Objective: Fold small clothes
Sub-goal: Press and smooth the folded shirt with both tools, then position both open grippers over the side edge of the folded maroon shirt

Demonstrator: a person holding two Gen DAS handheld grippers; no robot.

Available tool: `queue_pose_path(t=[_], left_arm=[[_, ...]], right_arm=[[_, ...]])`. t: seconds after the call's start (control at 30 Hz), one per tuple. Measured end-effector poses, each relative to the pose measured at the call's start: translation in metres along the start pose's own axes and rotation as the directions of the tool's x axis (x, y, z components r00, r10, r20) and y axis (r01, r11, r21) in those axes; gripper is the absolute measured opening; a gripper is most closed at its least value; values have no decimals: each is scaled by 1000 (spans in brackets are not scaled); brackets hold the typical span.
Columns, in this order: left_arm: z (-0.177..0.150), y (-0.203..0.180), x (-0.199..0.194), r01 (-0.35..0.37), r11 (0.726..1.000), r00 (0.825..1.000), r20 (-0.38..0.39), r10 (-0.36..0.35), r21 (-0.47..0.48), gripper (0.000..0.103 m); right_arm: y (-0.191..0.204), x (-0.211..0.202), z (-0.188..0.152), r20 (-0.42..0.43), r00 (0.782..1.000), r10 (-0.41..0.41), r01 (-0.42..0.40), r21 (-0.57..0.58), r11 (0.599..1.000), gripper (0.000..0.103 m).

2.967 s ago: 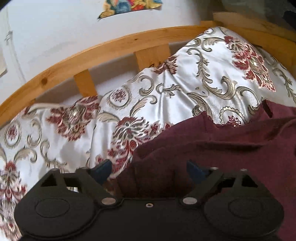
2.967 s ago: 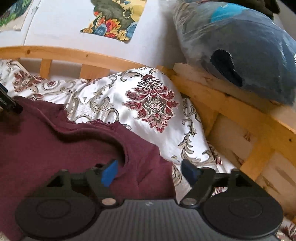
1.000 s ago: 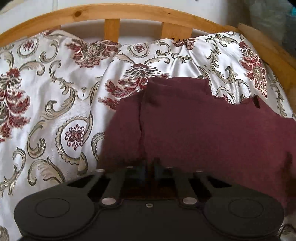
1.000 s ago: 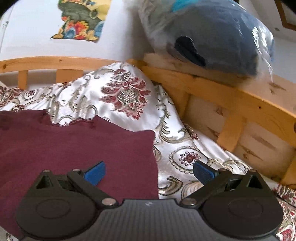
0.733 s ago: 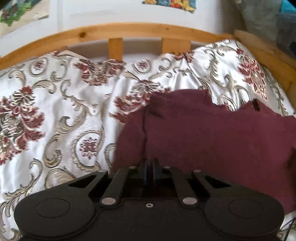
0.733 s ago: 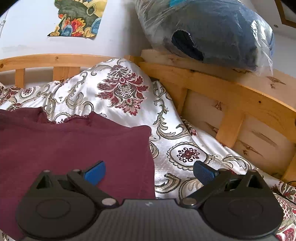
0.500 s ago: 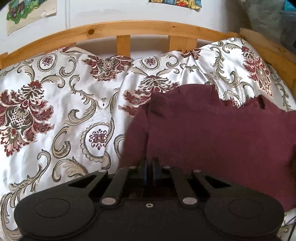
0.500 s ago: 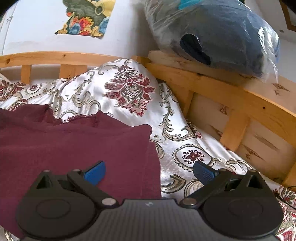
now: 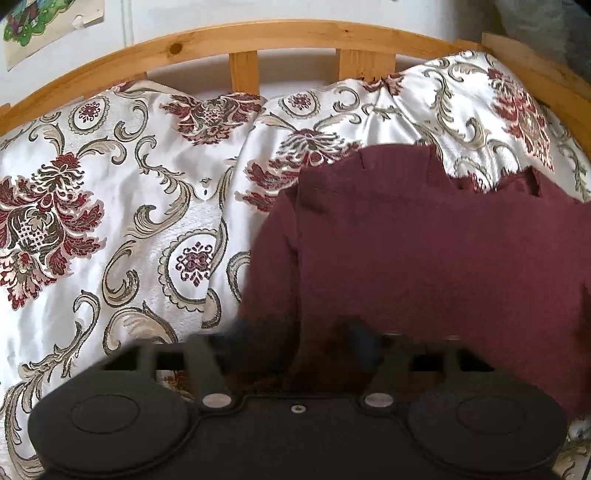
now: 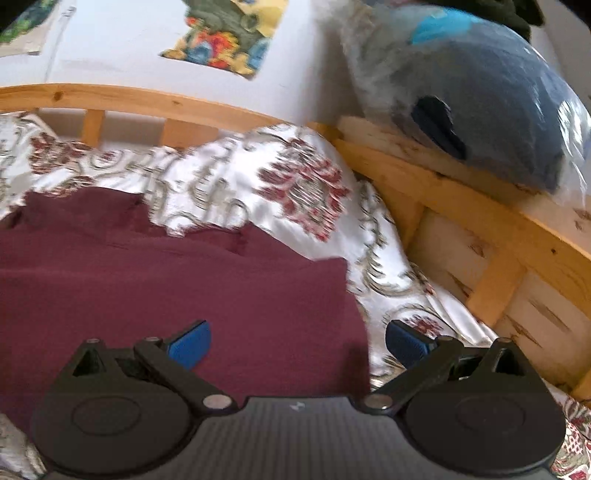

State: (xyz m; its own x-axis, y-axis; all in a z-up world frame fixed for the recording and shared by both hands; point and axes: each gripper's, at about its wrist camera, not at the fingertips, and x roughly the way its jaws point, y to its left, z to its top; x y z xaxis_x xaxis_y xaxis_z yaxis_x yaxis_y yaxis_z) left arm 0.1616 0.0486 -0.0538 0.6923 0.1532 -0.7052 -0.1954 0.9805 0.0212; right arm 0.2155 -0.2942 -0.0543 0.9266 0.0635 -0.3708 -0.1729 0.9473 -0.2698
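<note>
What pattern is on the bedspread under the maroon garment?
The bedspread is shiny white with dark-red floral medallions and beige-gold scrolls. It shows best in the left wrist view.

Left gripper (image 9: 295,347) was basically a smear, its fingers (image 9: 364,341) motion-blurred as they opened, so I couldn't tell if any cloth was between them. The maroon garment (image 9: 424,251) ran off the right edge of the left wrist view and off the left edge of the right one, and its near hem was hidden behind both gripper bodies. The whole right wrist shot was soft, so the bedspread (image 10: 303,184) pattern and wall poster (image 10: 225,33) were mush. The poster was also cropped at the top.
</note>
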Motion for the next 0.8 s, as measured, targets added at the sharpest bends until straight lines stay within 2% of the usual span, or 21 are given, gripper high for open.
queue_pose_path(t=[0.17,0.3,0.43,0.53,0.67,0.8], left_arm=[[2,5,-3,8,1000,999,40,-7,-25,100],[6,8,3,22,1000,998,55,-22,-15,102],[16,15,31,93,996,994,-50,-93,-8,102],[21,26,47,127,990,986,-101,-133,-61,102],[21,39,54,176,977,977,-98,-189,-123,102],[15,36,50,180,981,979,-82,-186,-79,102]], right_arm=[[31,-13,0,34,996,87,-84,-84,993,103],[52,-22,0,38,987,158,-152,-130,980,103],[63,-19,-4,-9,974,226,-225,-136,965,103],[69,-8,-12,-74,968,240,-249,-147,957,103],[60,5,-17,-121,949,292,-298,-35,954,103],[55,8,-20,-126,942,312,-315,-2,949,103]])
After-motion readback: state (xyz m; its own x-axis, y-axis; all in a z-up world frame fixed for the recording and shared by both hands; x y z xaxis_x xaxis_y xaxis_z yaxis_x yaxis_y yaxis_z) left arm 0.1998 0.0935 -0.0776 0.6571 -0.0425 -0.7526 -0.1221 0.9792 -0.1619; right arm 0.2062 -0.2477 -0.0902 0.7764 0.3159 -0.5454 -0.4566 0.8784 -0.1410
